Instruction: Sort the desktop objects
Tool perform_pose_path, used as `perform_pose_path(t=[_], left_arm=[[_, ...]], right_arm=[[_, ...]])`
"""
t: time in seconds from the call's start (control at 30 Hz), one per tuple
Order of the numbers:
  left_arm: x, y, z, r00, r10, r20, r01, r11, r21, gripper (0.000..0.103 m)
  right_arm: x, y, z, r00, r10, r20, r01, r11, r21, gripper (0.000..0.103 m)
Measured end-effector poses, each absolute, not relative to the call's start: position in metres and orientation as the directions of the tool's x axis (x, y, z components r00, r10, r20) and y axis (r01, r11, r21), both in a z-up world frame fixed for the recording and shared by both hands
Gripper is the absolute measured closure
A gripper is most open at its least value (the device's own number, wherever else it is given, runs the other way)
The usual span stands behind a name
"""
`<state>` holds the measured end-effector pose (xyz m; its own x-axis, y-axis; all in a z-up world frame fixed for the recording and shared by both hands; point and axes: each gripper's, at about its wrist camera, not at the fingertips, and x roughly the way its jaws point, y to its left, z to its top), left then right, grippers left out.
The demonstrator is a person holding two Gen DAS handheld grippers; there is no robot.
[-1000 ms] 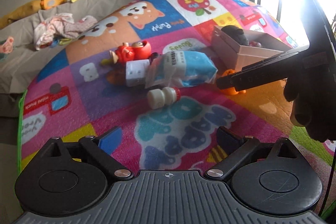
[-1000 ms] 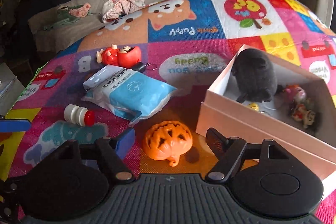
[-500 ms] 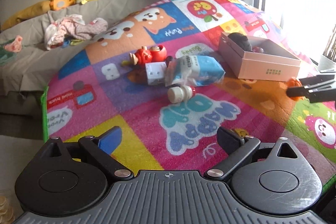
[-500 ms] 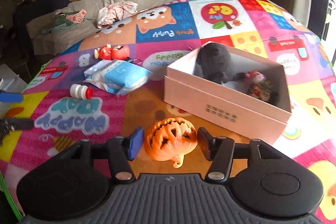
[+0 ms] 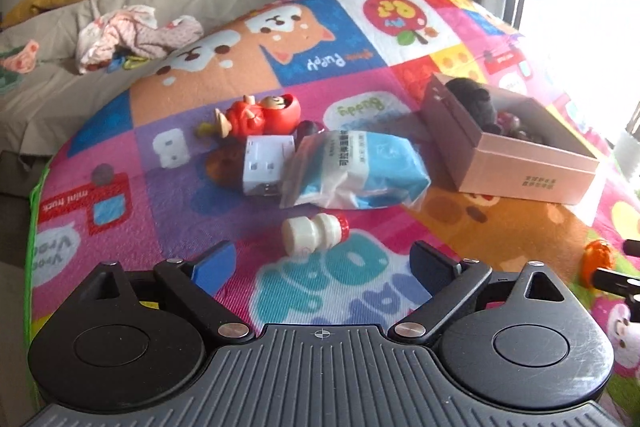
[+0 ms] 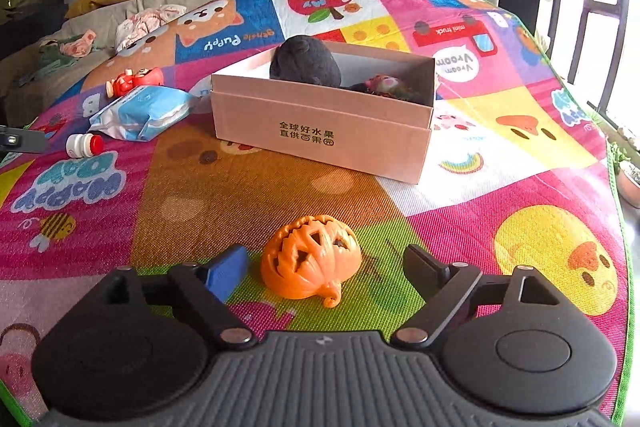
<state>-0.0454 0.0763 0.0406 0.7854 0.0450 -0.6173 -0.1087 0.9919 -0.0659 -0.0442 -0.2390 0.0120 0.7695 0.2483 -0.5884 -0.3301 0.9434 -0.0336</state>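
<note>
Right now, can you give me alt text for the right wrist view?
The open right gripper straddles an orange plastic jack-o'-lantern pumpkin lying on a colourful play mat, pads clear of it. Behind stands a pink cardboard box holding a dark fuzzy toy.

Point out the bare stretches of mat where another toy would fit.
Free: the brown patch between the cardboard box and the orange pumpkin; the yellow and pink squares right of the box. Crowded: around the blue pack, white bottle and red figure.
</note>
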Motion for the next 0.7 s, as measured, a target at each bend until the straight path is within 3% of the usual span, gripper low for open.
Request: perform_pose_path(t=[0.1, 0.23, 0.3, 0.43, 0.7], left_arm=[[-0.021, 0.076, 0.027, 0.750, 0.052, -0.660, -0.147, 0.985, -0.090, 0.029], [-0.009, 0.066, 0.018, 0.758, 0.119, -0.642, -0.171, 0.985, -0.020, 0.037], [-0.007, 0.060, 0.017, 0.765, 0.141, -0.629, -0.165, 0.986, 0.020, 0.047], [-0.009, 0.053, 0.016, 0.769, 0.130, -0.626, -0.136, 0.990, 0.039, 0.055], [-0.052, 0.001, 0.023, 0.766, -0.162, -0.622, 0.166, 0.985, -0.051, 0.055]], right_arm=[[-0.049, -0.239, 0.015, 0.795, 0.241, -0.557, -0.318, 0.947, -0.044, 0.004], [-0.049, -0.239, 0.015, 0.803, 0.240, -0.545, -0.313, 0.949, -0.044, 0.002], [-0.048, -0.240, 0.015, 0.802, 0.236, -0.549, -0.304, 0.952, -0.035, 0.000], [-0.046, -0.243, 0.013, 0.797, 0.238, -0.555, -0.293, 0.956, -0.011, 0.000], [-0.044, -0.243, 0.012, 0.794, 0.229, -0.563, -0.283, 0.959, -0.009, 0.000]])
